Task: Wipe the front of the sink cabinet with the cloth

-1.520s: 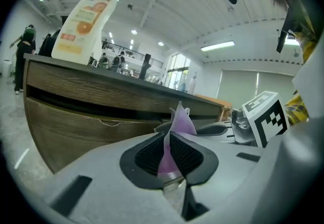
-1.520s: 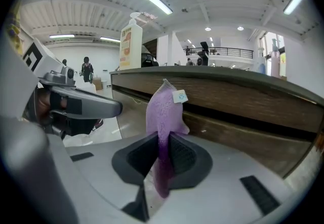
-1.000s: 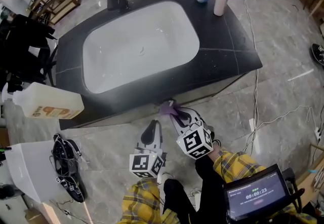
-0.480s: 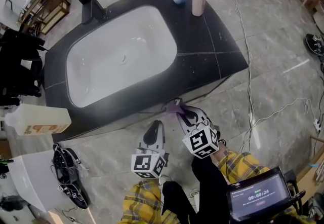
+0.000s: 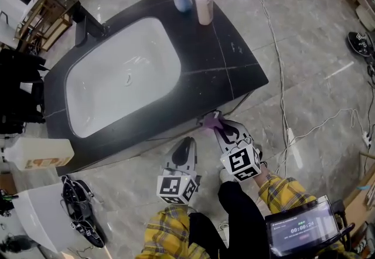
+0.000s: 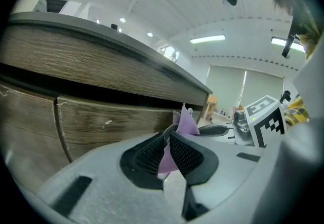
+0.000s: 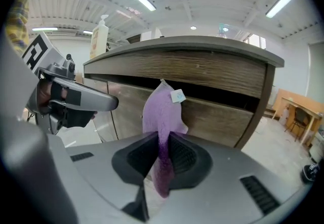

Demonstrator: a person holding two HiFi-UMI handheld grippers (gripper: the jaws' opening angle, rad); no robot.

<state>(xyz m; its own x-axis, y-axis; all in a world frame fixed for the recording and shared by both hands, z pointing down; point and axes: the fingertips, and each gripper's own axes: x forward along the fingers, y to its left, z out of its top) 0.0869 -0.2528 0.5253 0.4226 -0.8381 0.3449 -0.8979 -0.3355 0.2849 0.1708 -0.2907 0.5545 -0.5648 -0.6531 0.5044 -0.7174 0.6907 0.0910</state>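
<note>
A person in yellow plaid sleeves [image 5: 281, 190] stood over a sink cabinet with a dark stone counter [image 5: 234, 58] and a white rectangular basin [image 5: 117, 85], a gripper in each hand. The right hand-held gripper [image 5: 215, 124] had its jaws pinched on a soft purple cloth with a small white tag [image 7: 162, 111]. It gripped the fabric near the middle, so a loose flap stood up ahead of the jaws and a short tail hung below them. That hold presented the flap, not the hard jaws, to the wood-grain front of the sink cabinet [image 7: 217, 119]. The cloth lay just under the counter's overhanging front edge, toward the cabinet's right-hand corner, with its upper tip at the dark recess above the drawer panel. No view showed whether it actually pressed on the wood. The left hand-held gripper [image 5: 186, 145] hung low just to the left of the right one, its jaws drawn close together on nothing, the cloth visible only beyond the slit between them. It appeared to be held clear, leaving the wiping to the right hand. With the cloth at one end of the panel, most of the front to its left seemed yet to be covered.
</note>
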